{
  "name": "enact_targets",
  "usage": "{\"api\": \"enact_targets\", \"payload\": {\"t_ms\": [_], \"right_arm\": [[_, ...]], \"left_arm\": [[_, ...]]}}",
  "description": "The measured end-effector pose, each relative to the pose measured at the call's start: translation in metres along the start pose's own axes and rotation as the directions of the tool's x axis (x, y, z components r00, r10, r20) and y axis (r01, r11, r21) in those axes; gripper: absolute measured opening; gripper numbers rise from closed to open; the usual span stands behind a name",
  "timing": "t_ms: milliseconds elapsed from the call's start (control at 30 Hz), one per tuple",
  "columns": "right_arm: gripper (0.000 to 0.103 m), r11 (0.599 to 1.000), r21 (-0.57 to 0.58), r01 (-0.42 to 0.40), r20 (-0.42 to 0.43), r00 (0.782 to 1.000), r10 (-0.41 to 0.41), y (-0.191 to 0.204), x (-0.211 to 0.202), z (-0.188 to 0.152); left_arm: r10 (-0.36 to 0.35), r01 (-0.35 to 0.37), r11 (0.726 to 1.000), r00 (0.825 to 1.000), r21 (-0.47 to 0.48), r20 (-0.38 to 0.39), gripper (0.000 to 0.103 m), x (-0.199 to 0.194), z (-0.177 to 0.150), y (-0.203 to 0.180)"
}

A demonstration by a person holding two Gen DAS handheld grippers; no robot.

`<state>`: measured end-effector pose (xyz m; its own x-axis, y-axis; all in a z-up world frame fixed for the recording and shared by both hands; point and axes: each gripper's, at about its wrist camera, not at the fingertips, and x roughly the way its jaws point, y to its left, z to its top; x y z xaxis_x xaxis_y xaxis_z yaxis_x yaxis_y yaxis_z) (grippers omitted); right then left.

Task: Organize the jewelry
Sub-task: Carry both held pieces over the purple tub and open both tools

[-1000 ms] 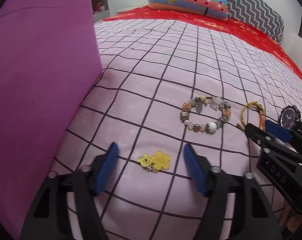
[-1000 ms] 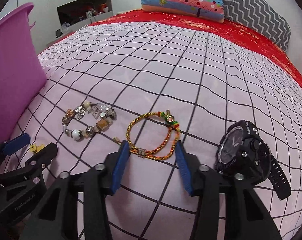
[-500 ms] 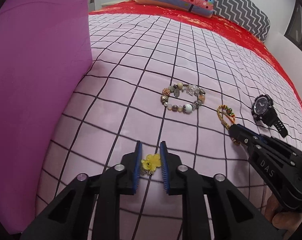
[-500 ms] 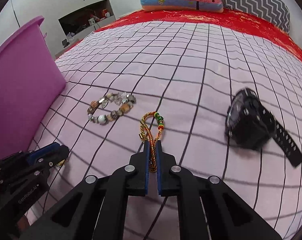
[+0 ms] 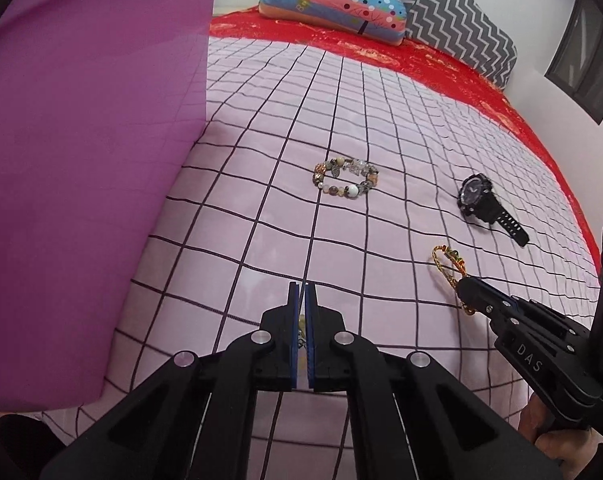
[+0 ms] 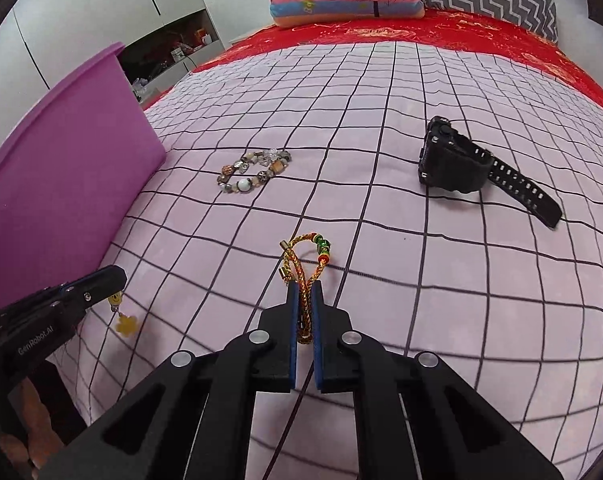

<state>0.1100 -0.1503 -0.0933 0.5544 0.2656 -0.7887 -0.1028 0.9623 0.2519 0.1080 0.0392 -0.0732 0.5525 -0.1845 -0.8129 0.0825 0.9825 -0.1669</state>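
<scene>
My left gripper (image 5: 302, 286) is shut on the yellow bear charm, which is nearly hidden between the pads in the left wrist view. In the right wrist view the yellow charm (image 6: 125, 322) hangs from the left gripper (image 6: 115, 276) above the bedspread. My right gripper (image 6: 305, 286) is shut on the braided orange-gold cord bracelet (image 6: 303, 256) and holds it off the bed. It also shows in the left wrist view (image 5: 449, 266). A beaded bracelet (image 5: 345, 178) and a black watch (image 5: 479, 200) lie on the pink checked bedspread (image 5: 261, 160).
A tall purple bin (image 5: 81, 140) stands close on the left, also in the right wrist view (image 6: 61, 176). Pillows (image 5: 341, 4) and a red cover lie at the far end of the bed. The beaded bracelet (image 6: 253, 176) and watch (image 6: 457, 168) lie ahead.
Both grippers have closed on their items and lifted them: the left on the yellow charm, the right on the cord bracelet. Both views have pulled up and back from the bed.
</scene>
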Motion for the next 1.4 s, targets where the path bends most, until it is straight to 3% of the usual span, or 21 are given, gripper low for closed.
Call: {"api": "enact_targets", "payload": {"t_ms": [367,667,833,1100,1400], "right_arm": [[0.006,0.999,-0.022,-0.027,0.111,0.993,0.029,0.027,-0.069,0.003],[0.006,0.990,-0.095,-0.100,0.241,0.963,0.121,0.080,-0.130,0.029],[0.006,0.977,-0.158,-0.143,0.279,0.943,0.183,0.122,-0.151,0.046],[0.006,0.943,-0.270,-0.195,0.262,0.928,0.267,0.198,-0.150,0.066],[0.006,0.911,-0.344,-0.228,0.182,0.935,0.303,0.262,-0.114,0.074]], "left_arm": [[-0.064,0.061,0.998,0.992,0.032,0.110,0.003,-0.082,0.009,-0.001],[-0.084,0.069,0.995,0.968,0.070,0.235,0.003,-0.159,0.035,0.008],[-0.057,0.042,0.997,0.953,0.058,0.298,0.003,-0.189,0.047,0.031],[0.029,-0.026,1.000,0.937,-0.014,0.348,0.003,-0.210,0.055,0.088],[0.115,-0.077,0.989,0.938,-0.130,0.327,0.003,-0.204,0.054,0.154]]}}
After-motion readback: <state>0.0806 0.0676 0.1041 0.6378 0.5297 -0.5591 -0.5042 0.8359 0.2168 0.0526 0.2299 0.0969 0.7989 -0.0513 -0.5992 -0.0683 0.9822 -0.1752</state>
